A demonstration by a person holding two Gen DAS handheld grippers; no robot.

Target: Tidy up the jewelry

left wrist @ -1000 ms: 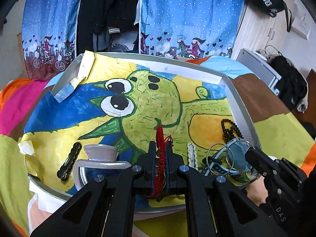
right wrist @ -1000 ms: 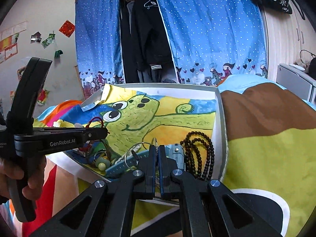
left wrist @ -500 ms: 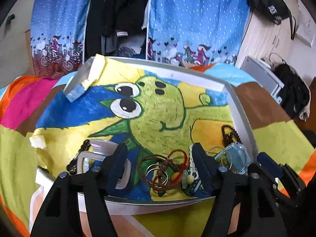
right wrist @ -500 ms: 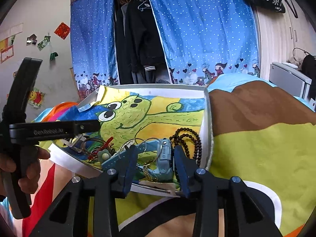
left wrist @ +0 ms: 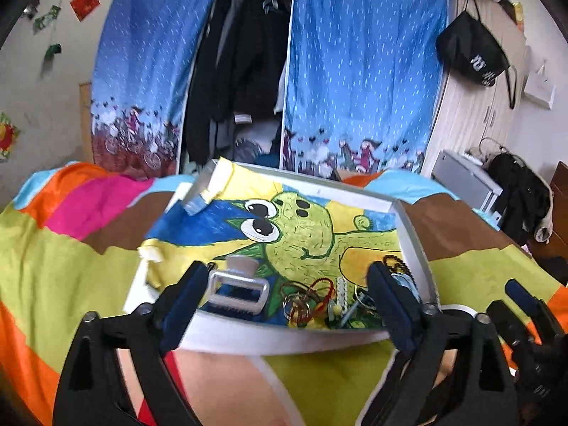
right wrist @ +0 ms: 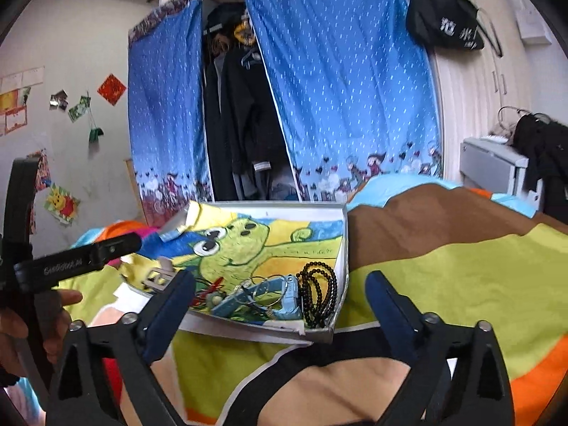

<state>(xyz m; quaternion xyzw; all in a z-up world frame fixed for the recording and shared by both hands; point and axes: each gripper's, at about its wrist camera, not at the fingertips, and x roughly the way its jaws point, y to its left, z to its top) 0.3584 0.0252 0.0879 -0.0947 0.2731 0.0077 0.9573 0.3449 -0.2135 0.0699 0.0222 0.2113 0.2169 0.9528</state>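
Note:
A shallow white tray (left wrist: 413,245) lined with a green cartoon drawing lies on the bed. Jewelry is heaped at its near edge: a white hair claw (left wrist: 237,285), a red cord tangled with metal rings (left wrist: 309,300), a blue watch (right wrist: 284,294) and a black bead bracelet (right wrist: 319,289). My left gripper (left wrist: 287,280) hangs wide open just in front of the tray's near rim, holding nothing. My right gripper (right wrist: 280,284) is also wide open and empty, near the tray's right corner (right wrist: 339,266). From the right wrist view the left gripper (right wrist: 117,245) shows side-on, held by a hand (right wrist: 21,326).
The tray rests on a bedspread (right wrist: 461,284) of green, brown, orange and pink patches. Blue curtains (left wrist: 355,71) and hanging dark clothes (left wrist: 248,53) stand behind the bed. A grey cabinet (right wrist: 493,167) with dark clothing is at the right.
Both grippers went from shut to wide open. The left one let go of the red cord, which now lies in the tray. Both pulled back and upward from the tray.

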